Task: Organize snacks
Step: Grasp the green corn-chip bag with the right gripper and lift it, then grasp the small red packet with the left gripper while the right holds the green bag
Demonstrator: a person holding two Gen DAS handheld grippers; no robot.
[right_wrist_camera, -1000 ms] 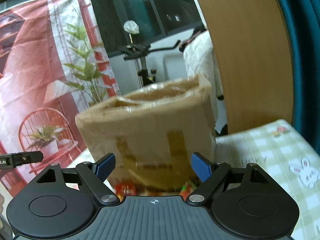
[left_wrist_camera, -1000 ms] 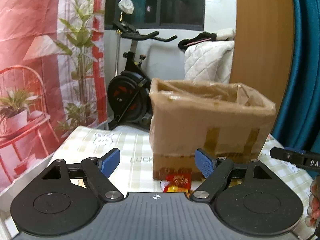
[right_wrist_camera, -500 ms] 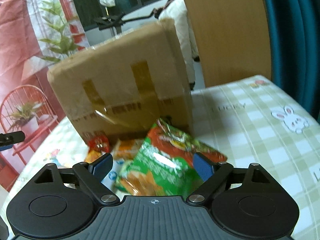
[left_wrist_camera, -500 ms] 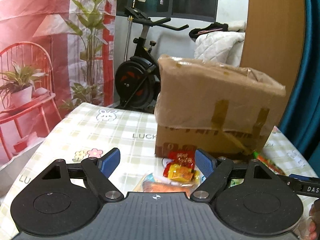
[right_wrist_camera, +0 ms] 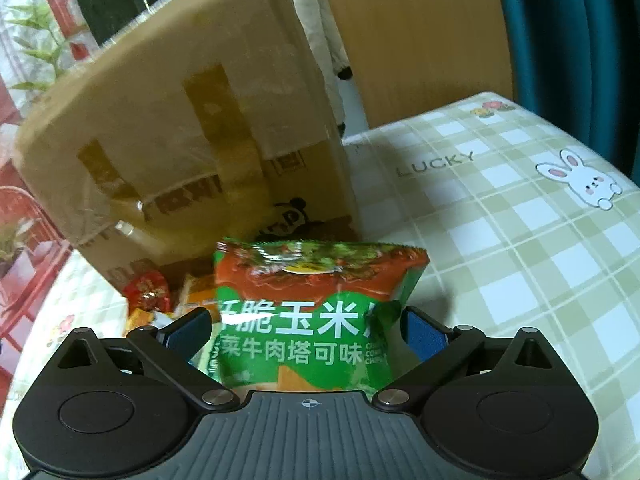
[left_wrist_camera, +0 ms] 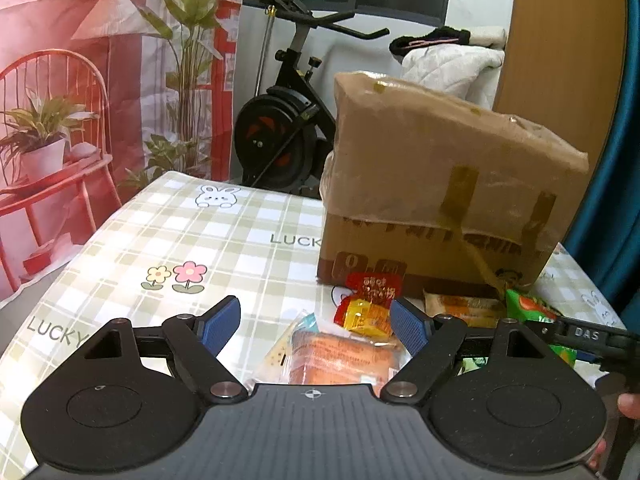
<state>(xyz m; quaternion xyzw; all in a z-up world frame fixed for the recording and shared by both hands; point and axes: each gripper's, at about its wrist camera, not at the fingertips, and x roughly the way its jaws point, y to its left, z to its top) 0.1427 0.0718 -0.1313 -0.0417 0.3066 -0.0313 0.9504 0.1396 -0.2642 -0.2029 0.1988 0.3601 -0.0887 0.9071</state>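
Note:
A taped cardboard box (left_wrist_camera: 444,200) stands on the checked tablecloth; it also shows in the right wrist view (right_wrist_camera: 192,140). Snack packets lie in front of it. My left gripper (left_wrist_camera: 316,326) is open just above an orange packet (left_wrist_camera: 340,356), with a red-and-yellow packet (left_wrist_camera: 368,304) beyond it. My right gripper (right_wrist_camera: 306,330) is open, its fingers on either side of a green corn-chip bag (right_wrist_camera: 312,312), apart from it. The green bag also shows at the right of the left wrist view (left_wrist_camera: 532,312).
A red packet (right_wrist_camera: 146,290) and an orange packet (right_wrist_camera: 198,292) lie left of the green bag. The tablecloth (right_wrist_camera: 500,220) spreads right of the box. An exercise bike (left_wrist_camera: 280,120) and a wooden panel (left_wrist_camera: 560,48) stand behind the table. A teal curtain (left_wrist_camera: 624,200) hangs at right.
Both grippers have dropped from box height toward the table and moved closer to the snacks. The green bag now sits between my right fingers. Both stay open.

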